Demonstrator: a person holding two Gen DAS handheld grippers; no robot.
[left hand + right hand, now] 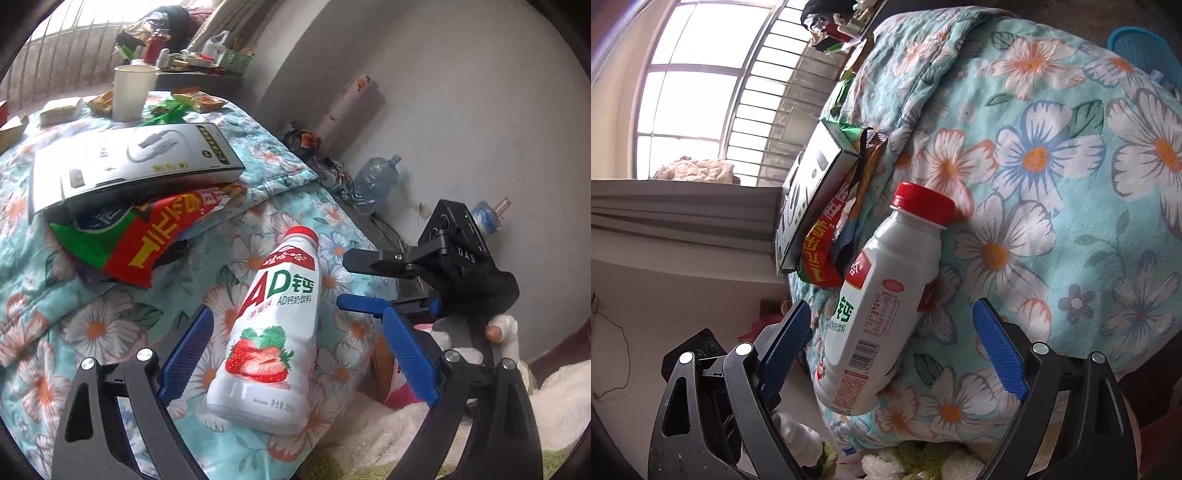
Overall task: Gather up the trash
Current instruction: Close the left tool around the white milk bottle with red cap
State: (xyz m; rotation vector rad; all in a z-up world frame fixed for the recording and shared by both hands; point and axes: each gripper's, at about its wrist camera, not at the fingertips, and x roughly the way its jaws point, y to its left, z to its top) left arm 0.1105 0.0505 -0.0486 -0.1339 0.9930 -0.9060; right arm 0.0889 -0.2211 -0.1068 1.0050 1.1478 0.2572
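Both grippers — left [299,354], right [894,347] — seemingly agape

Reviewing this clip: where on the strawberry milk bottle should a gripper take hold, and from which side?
Grip the bottle across its wide labelled body, below the shoulder, not at the narrow red cap. It lies on its side on the floral quilt, so come in along the bottle from the base end, one of the fingers on each flank; both open grippers already straddle it.

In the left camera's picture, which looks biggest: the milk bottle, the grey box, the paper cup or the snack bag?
As they look in that view:
1. Grey box
2. Milk bottle, nearly as large, though it lies closest to the camera
3. Snack bag, partly under the box
4. Paper cup, far off
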